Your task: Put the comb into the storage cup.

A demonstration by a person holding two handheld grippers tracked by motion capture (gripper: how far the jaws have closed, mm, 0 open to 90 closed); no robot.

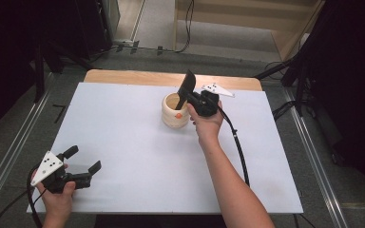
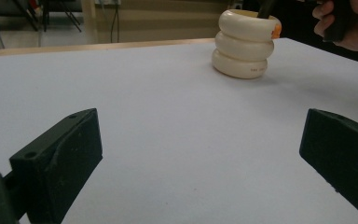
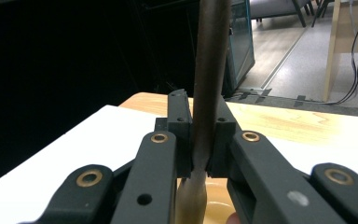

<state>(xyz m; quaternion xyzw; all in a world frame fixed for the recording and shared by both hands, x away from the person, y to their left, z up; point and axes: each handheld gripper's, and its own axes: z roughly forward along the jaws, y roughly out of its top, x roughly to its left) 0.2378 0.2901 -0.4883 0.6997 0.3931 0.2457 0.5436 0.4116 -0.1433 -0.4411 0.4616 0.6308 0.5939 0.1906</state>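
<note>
Gripping a dark spatula [image 1: 187, 88] over the ribbed cream holder [image 1: 175, 110], right claw [image 1: 190, 98], left claw [image 1: 82, 159] open, bare table [image 1: 138, 152] between.

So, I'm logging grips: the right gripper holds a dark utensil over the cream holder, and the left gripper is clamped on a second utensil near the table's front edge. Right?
Not quite. The left gripper holds nothing: in the left gripper view its jaws stand wide apart over bare table. The rest holds: the right gripper clamps the dark utensil over the cream holder.
</note>
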